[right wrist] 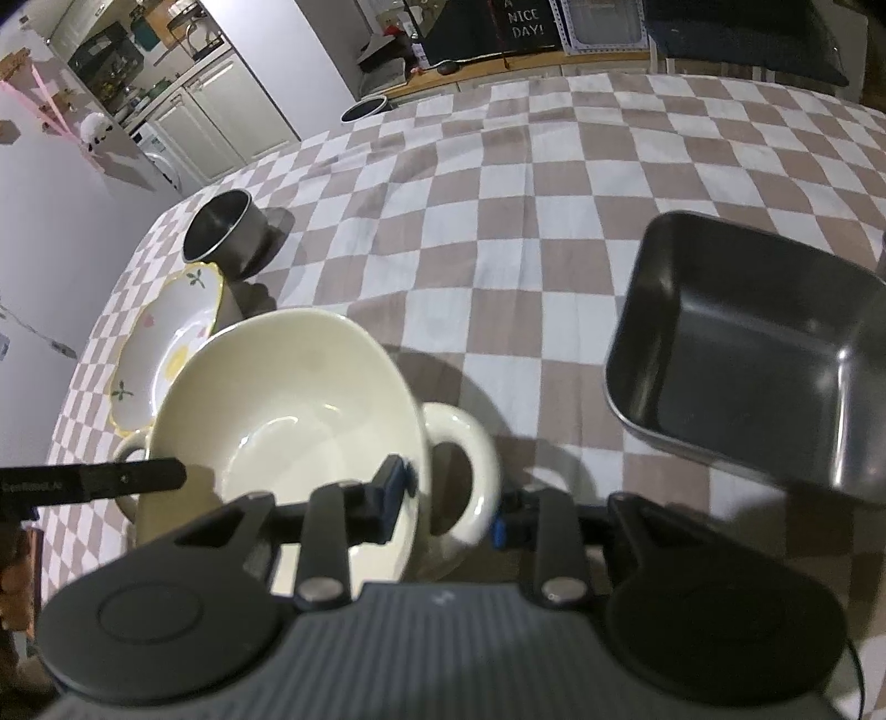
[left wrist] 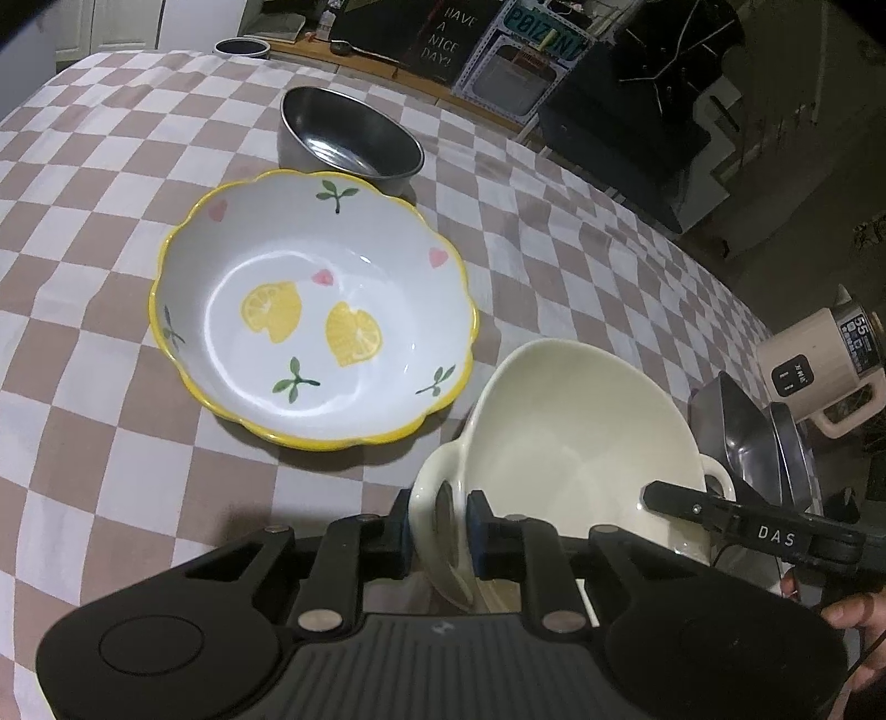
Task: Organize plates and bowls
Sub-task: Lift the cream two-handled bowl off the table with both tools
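Observation:
A cream two-handled bowl (left wrist: 576, 443) sits tilted at the near right of the checkered table. My left gripper (left wrist: 440, 531) is shut on its left rim by the handle. My right gripper (right wrist: 451, 498) straddles the bowl's right handle (right wrist: 462, 471) with its fingers spread wider than the handle; the cream bowl (right wrist: 288, 421) fills the middle of the right wrist view. A lemon-patterned bowl (left wrist: 315, 310) with a yellow scalloped rim lies just left of it, also in the right wrist view (right wrist: 166, 343). A round steel bowl (left wrist: 349, 135) stands behind that.
A square steel tray (right wrist: 753, 354) lies to the right, also in the left wrist view (left wrist: 753, 437). A beige kettle (left wrist: 819, 360) stands beyond the table's right edge. A small dark pot (left wrist: 242, 47) sits at the far edge. The checkered tablecloth (right wrist: 554, 194) covers the table.

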`<state>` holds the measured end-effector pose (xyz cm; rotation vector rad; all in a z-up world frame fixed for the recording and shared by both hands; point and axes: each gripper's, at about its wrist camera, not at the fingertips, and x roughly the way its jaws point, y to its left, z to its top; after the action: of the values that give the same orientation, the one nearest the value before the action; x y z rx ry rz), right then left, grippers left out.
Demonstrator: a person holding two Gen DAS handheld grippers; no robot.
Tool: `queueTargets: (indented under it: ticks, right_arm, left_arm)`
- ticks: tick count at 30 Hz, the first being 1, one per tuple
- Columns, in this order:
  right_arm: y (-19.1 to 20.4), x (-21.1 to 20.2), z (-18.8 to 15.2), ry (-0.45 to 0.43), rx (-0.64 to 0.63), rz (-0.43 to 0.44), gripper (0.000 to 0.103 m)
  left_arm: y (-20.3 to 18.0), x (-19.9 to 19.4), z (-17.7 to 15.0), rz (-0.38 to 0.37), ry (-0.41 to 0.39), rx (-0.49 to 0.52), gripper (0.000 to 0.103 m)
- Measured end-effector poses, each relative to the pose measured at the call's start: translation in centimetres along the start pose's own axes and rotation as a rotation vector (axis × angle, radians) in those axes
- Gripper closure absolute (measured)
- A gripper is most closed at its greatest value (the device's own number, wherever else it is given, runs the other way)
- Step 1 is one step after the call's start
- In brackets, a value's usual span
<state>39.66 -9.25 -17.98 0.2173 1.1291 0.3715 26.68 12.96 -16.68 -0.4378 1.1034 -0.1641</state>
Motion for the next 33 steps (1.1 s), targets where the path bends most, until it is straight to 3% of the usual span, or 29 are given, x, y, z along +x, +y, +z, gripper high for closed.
queueTargets:
  ticks: [4, 21, 27, 33]
  right_arm:
    - [-0.2, 0.3, 0.3, 0.018, 0.033, 0.012, 0.068]
    - [1.5, -0.1, -0.5, -0.022, -0.087, -0.044, 0.067]
    - [1.9, -0.2, -0.8, -0.019, -0.106, -0.05, 0.067]
    - [2.1, 0.0, -0.6, -0.017, -0.116, -0.059, 0.066]
  left_arm:
    - [0.0, 0.1, -0.1, 0.002, -0.008, -0.004, 0.082]
    - [0.1, 0.2, -0.2, 0.002, -0.044, 0.022, 0.082]
    - [-1.0, 0.3, -0.6, 0.048, -0.045, 0.129, 0.077]
    - [-1.5, 0.5, -0.6, 0.079, -0.031, 0.152, 0.075]
